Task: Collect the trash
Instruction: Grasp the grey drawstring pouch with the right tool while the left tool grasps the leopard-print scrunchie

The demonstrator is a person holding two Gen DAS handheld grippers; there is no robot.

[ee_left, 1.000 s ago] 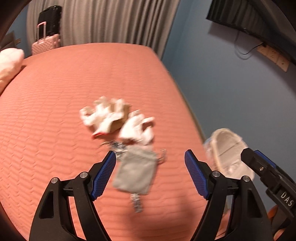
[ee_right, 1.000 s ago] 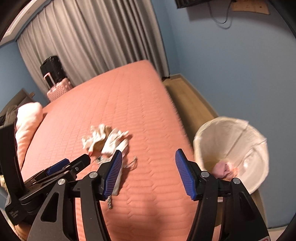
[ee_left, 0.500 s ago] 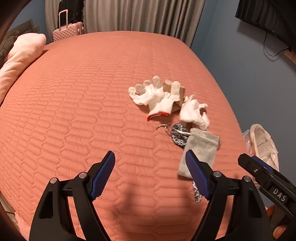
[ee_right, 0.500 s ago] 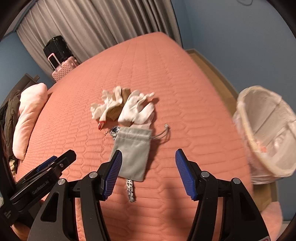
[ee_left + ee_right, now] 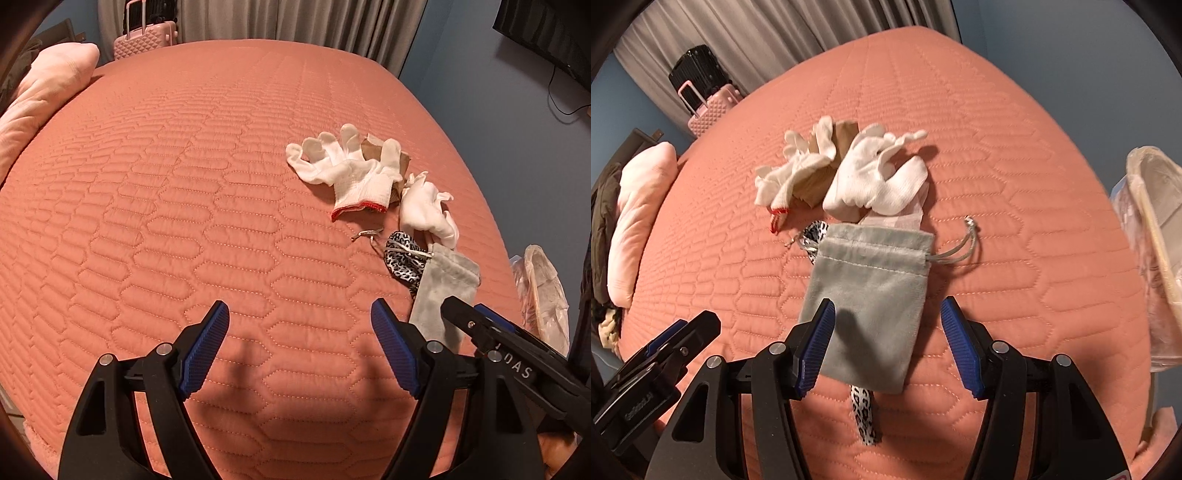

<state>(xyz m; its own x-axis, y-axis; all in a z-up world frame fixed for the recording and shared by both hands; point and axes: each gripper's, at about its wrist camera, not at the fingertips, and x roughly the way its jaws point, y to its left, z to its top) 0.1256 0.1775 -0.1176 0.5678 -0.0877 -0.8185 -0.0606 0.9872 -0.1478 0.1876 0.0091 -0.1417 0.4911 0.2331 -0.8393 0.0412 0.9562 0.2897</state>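
Observation:
A small pile lies on the salmon quilted bed (image 5: pixel 1015 155): a grey drawstring pouch (image 5: pixel 871 295), a leopard-print strip (image 5: pixel 863 417) under it, two white gloves (image 5: pixel 879 177), one red-cuffed (image 5: pixel 354 177), and brown paper (image 5: pixel 812 184). My right gripper (image 5: pixel 886 343) is open and hovers just above the pouch's near end, its jaws straddling it. My left gripper (image 5: pixel 299 350) is open and empty over bare quilt, left of the pouch (image 5: pixel 439 291). A lined trash bin (image 5: pixel 1152 236) stands off the bed's right edge.
A pink pillow (image 5: pixel 40 96) lies at the bed's left. A pink suitcase (image 5: pixel 144 37) stands by grey curtains behind the bed. Blue wall on the right. The bin also shows in the left wrist view (image 5: pixel 543 291).
Both grippers have swung left and down toward the bed. The right one came from facing the bin to sitting over the grey pouch. The left one shifted left of the pile.

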